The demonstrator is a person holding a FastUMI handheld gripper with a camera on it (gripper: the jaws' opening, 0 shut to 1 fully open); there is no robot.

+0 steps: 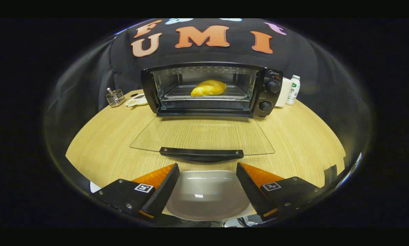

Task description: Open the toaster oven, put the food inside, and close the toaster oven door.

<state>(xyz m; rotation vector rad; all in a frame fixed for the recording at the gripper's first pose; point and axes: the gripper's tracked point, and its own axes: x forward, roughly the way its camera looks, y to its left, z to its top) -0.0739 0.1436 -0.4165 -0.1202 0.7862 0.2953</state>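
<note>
A black toaster oven [211, 89] stands at the back of the wooden table [102, 150]. Its glass door [202, 136] lies folded down flat toward me, with its dark handle [201, 152] just ahead of my fingertips. A golden bread roll [208, 88] rests on the metal tray [204, 93] inside the oven. My gripper [207, 169] is open, a little short of the door handle, with nothing held. A white plate [208, 194] lies on the table below and between my fingers.
Left of the oven stand a small wire holder [115, 97] and a small white dish [136, 100]. Right of it are a white box [285, 91] and a small white bottle [293, 89]. Two knobs [272, 86] sit on the oven's right panel.
</note>
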